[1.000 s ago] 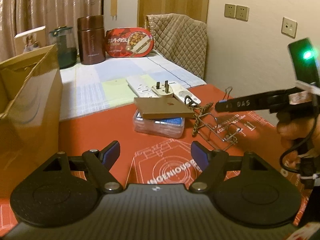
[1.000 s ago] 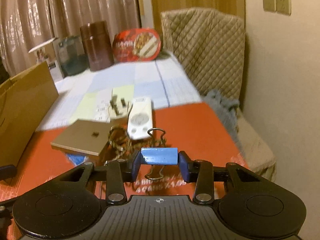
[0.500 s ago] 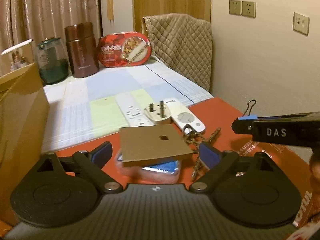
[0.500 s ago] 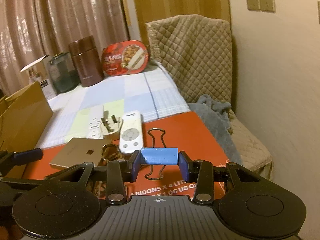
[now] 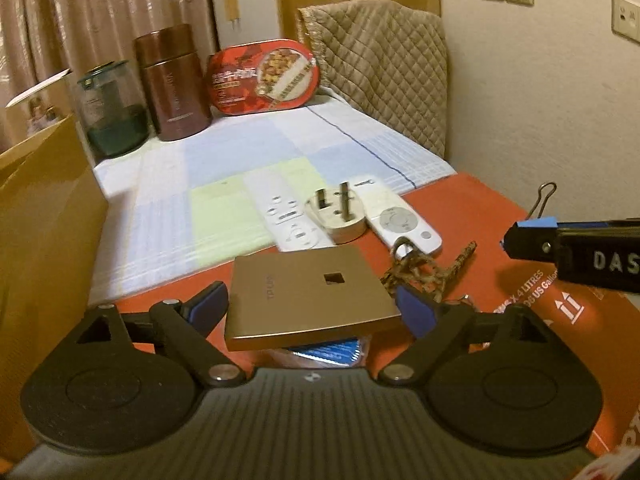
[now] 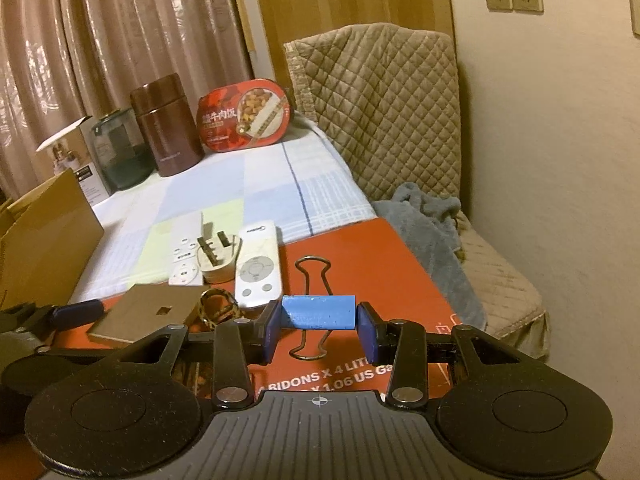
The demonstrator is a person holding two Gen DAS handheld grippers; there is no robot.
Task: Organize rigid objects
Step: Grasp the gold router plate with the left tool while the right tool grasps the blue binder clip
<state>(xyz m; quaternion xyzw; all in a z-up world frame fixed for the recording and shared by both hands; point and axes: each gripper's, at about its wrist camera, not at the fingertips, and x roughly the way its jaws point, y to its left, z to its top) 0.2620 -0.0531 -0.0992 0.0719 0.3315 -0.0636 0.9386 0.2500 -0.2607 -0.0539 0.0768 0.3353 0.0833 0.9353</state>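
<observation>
Currently the right gripper [image 6: 319,334] is clamped on a blue binder clip [image 6: 319,311], held above the red box [image 6: 384,276] — transport step. Spread wide, the left gripper [image 5: 310,310] straddles the gold flat box [image 5: 308,294], gripping nothing — next, closing.

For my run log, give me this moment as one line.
right tongs: shut on blue binder clip | left tongs: open, straddling gold flat box | cardboard box: left

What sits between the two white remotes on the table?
A cream three-pin plug adapter, prongs up, lies between the flat white remote and the round-dial white remote; the left wrist view shows it.
</observation>
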